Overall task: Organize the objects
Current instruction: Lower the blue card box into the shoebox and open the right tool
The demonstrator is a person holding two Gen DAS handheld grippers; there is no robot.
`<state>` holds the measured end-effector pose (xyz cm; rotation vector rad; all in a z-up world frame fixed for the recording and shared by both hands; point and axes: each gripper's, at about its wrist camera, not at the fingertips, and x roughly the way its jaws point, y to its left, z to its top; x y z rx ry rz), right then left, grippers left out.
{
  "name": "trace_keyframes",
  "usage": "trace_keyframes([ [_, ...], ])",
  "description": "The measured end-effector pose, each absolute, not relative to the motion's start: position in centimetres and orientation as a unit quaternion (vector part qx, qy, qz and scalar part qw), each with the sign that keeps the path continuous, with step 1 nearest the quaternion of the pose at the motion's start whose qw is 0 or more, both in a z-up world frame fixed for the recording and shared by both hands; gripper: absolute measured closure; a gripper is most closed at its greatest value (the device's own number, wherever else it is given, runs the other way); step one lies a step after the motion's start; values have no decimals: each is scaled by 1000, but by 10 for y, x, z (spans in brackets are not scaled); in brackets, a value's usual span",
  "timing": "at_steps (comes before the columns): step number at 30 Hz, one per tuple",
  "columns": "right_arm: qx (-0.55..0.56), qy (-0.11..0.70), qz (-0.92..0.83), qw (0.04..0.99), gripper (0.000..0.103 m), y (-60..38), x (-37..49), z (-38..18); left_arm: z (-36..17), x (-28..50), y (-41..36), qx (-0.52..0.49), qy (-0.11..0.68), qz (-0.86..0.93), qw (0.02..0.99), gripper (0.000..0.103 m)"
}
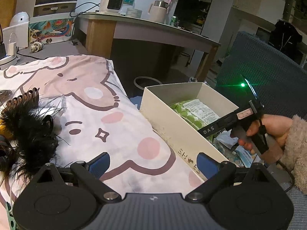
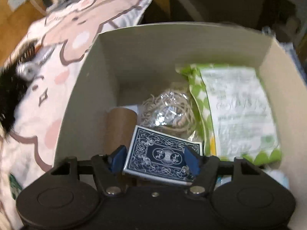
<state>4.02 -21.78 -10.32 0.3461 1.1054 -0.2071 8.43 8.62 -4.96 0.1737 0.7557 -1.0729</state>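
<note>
The right gripper [image 2: 154, 160] pinches a dark-blue box of playing cards with white scrollwork [image 2: 163, 158] between its blue pads and holds it over the near end of the open cream cardboard shoe box [image 2: 134, 44]. The left gripper [image 1: 153, 164] has its fingers spread, holds nothing, and hangs above the pink-and-white cartoon-print bed cover [image 1: 92, 95], beside the long left wall of the box.

Step in hand, as judged: placing the cards in the box. To do it well, lower the pack until it rests on the contents or floor, tilt it flat, and only then part the fingers; free room seems to lie toward the near left corner.

Contents: a green-dotted plastic packet with a white label [image 2: 236, 113] along the right wall; a clear bag of beige coiled cord [image 2: 168, 111] at the centre; a brown cardboard tube [image 2: 120, 128] beside the left wall.

Outside the box, a black feathery hair clip [image 1: 28, 126] lies at the cover's left edge.
</note>
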Motion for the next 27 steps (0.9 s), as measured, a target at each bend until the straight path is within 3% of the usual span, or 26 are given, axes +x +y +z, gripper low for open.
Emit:
trace_keyframes([
  [4,147,538,-96,825,37,-214,35,-103,-50,84,86,80,353,-499,788,6],
  [9,149,521,-90,836,58,-213,33,-85,-49,83,86,80,351,-501,787,6],
  [15,175,486,-110,849,59,-224,45,-83,-48,81,85,80,349,-504,786,6],
  [18,180,514,-105,832,63,-225,47,-96,-47,79,85,83,348,-506,785,6],
  [27,185,520,-110,827,63,-223,33,-101,-45,77,85,82,346,-511,783,6],
])
